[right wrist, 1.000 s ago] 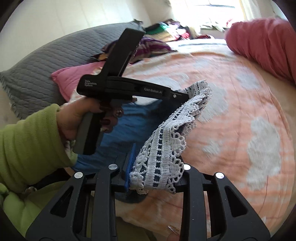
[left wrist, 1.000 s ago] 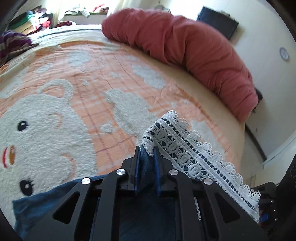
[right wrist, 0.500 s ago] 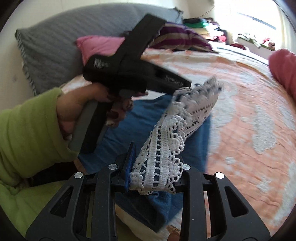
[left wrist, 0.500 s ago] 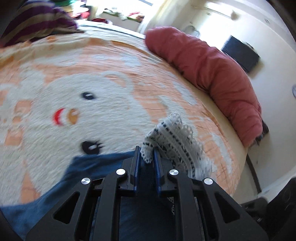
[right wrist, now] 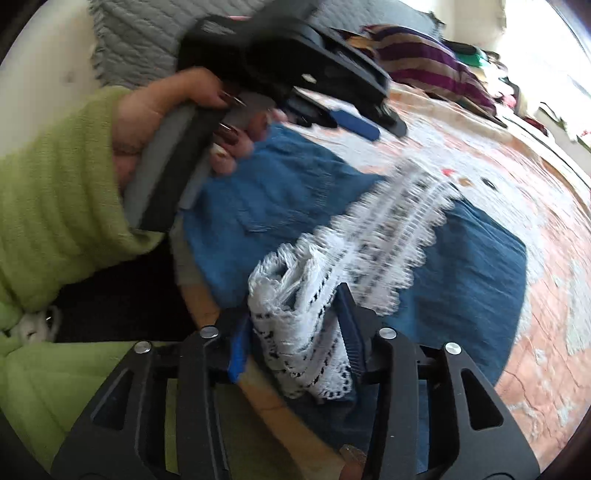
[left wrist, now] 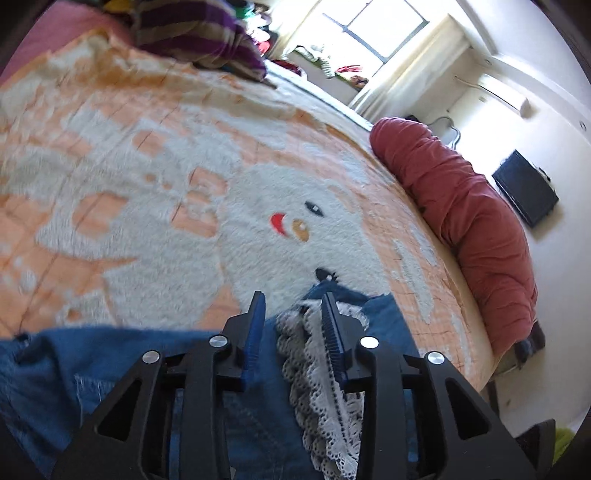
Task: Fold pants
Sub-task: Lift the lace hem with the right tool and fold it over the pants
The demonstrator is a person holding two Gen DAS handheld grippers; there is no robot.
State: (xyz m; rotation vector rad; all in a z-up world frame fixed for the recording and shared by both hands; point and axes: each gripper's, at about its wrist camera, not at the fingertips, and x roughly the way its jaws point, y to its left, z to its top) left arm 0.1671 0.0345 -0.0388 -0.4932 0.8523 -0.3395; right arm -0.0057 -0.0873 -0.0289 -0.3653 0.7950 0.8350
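The blue denim pants [right wrist: 469, 273] with a white lace hem [right wrist: 384, 243] lie on the bed. In the left wrist view the denim [left wrist: 147, 362] spreads under my left gripper [left wrist: 293, 314], which is open, with the lace hem [left wrist: 314, 373] lying loose between its fingers. My right gripper [right wrist: 295, 317] is open too, with bunched lace [right wrist: 295, 295] resting between its fingers. The left gripper's body [right wrist: 314, 70] shows in the right wrist view, held by a hand above the denim.
An orange blanket with a white bear print [left wrist: 288, 221] covers the bed. A red bolster [left wrist: 469, 221] lies along the right edge. A striped purple cloth [left wrist: 199, 40] and a grey quilted pillow [right wrist: 147, 33] sit at the head. A green sleeve [right wrist: 55, 192] is at left.
Both grippers have opened and let go of the lace hem. The hem has dropped from held up in the air onto the denim, folding the pants over.
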